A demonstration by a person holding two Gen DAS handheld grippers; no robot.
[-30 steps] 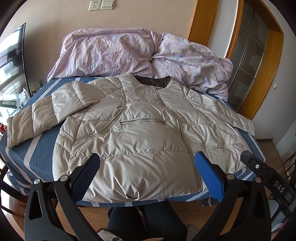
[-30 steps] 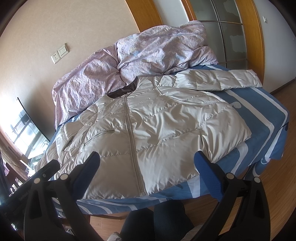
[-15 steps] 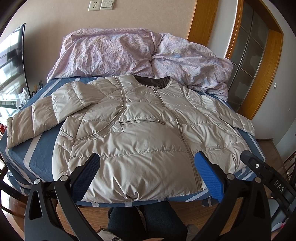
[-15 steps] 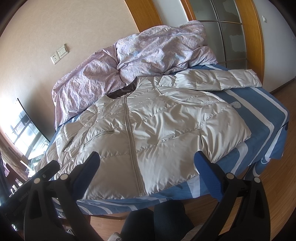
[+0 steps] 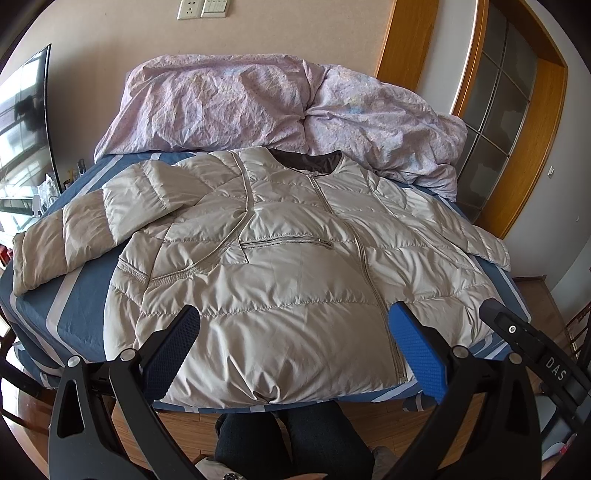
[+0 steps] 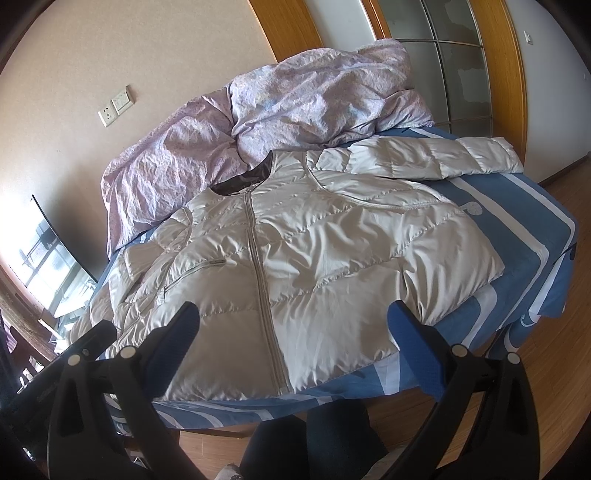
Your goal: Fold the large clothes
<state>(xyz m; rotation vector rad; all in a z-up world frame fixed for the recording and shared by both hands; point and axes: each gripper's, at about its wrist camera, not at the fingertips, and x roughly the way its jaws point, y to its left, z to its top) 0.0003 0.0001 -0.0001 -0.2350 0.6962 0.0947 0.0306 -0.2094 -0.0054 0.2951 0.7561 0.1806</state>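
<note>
Item 1: beige quilted puffer jacket (image 5: 288,266), zipped, front up, spread flat on the bed (image 5: 79,295) with its hem at the near edge. Dark lining shows at the collar (image 5: 308,160). 1 horizontal zip pocket (image 5: 286,242) sits on the chest panel. Left-view sleeve (image 5: 85,225) lies out sideways across the sheet; the other sleeve (image 6: 436,157) stretches toward the far right corner of the bed in the right wrist view.

Item 2: bed, covered by a blue sheet with white stripes and a round white motif (image 6: 472,208) just beside the jacket's side.

Item 3: crumpled lilac duvet (image 5: 258,107), heaped at the head of the bed, touching the jacket collar.

Item 4: left gripper (image 5: 293,343), fingers spread wide apart, holding nothing, hovering above the jacket hem. 2 blue textured pads (image 5: 417,347).

Item 5: right gripper (image 6: 293,343), fingers likewise wide apart, empty, over the hem near the zip (image 6: 264,295). Its body appears at the right of the left wrist view, bearing the only legible writing: "DAS".

Item 6: wall plates (image 5: 201,8), 1 socket and 1 switch, unlabelled, above the duvet.

Item 7: wood-framed glazed door (image 5: 513,107), right of the bed.

Item 8: dark screen (image 5: 26,110) on the left wall.

Item 9: person's dark-trousered legs (image 5: 288,439), below the bed edge, on wooden floor (image 6: 554,354).
</note>
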